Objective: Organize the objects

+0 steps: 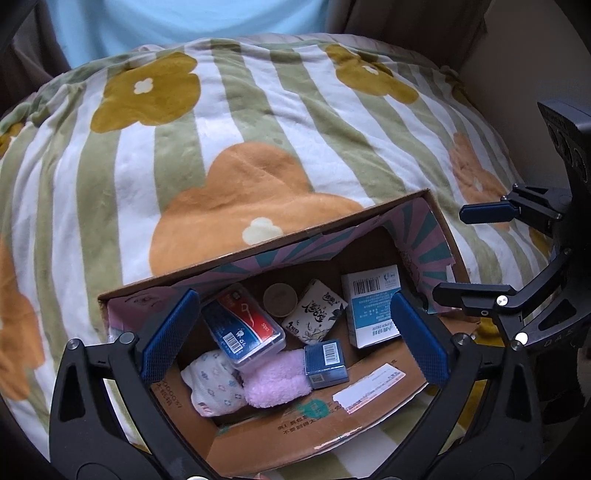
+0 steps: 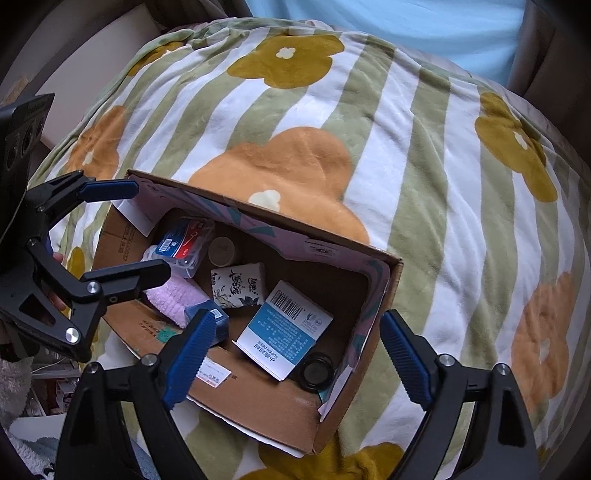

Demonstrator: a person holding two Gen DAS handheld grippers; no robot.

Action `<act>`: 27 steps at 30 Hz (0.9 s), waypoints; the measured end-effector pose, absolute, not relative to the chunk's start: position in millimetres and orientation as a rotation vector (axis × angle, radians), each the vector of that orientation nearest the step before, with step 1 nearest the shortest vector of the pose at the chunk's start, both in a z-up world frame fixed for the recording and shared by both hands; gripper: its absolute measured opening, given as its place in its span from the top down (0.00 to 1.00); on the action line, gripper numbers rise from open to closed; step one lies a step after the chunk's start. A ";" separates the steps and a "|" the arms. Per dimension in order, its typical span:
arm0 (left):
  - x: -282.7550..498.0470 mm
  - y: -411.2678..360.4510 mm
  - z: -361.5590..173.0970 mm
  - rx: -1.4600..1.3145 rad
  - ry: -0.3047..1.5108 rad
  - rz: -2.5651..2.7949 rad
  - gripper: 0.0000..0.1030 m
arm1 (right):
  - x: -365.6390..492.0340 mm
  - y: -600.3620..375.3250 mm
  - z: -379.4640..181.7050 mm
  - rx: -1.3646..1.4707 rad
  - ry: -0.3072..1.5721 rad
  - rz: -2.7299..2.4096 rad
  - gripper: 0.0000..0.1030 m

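An open cardboard box (image 1: 295, 435) (image 2: 258, 402) lies on a flowered blanket. Inside are a red-and-blue floss case (image 1: 245, 326) (image 2: 181, 242), a round beige lid (image 1: 280, 298) (image 2: 222, 251), a tissue pack (image 1: 316, 315) (image 2: 238, 286), a white-and-blue carton (image 1: 373, 306) (image 2: 284, 328), a small blue box (image 1: 325, 363) (image 2: 208, 314), a pink towel (image 1: 277, 380) (image 2: 173, 299), patterned socks (image 1: 214, 384) and a black round jar (image 2: 316, 371). My left gripper (image 1: 295, 336) (image 2: 125, 232) is open and empty above the box. My right gripper (image 2: 299, 358) (image 1: 465, 254) is open and empty at the box's right end.
The blanket (image 1: 221, 147) (image 2: 424, 166), green-striped with orange and mustard flowers, covers a rounded surface. A light blue cloth (image 1: 184, 22) lies behind it. Brown furniture (image 1: 517, 55) borders the far right.
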State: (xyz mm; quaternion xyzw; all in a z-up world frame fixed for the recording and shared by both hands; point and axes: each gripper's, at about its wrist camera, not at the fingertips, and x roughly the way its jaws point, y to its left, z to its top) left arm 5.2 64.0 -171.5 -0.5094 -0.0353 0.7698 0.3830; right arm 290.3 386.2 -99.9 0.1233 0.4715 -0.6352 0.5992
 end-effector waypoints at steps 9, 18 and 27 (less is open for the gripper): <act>3.8 58.3 -164.6 -1.294 -0.071 1.984 0.00 | 293.8 387.2 -99.2 0.272 1.116 -1.457 0.14; -6.2 24.2 -139.1 -1.320 -0.134 2.084 0.00 | 316.8 390.2 -79.1 0.258 1.054 -1.531 0.14; -19.8 -23.1 -98.1 -1.302 -0.191 2.233 0.00 | 342.4 399.9 -31.5 0.201 0.917 -1.696 0.14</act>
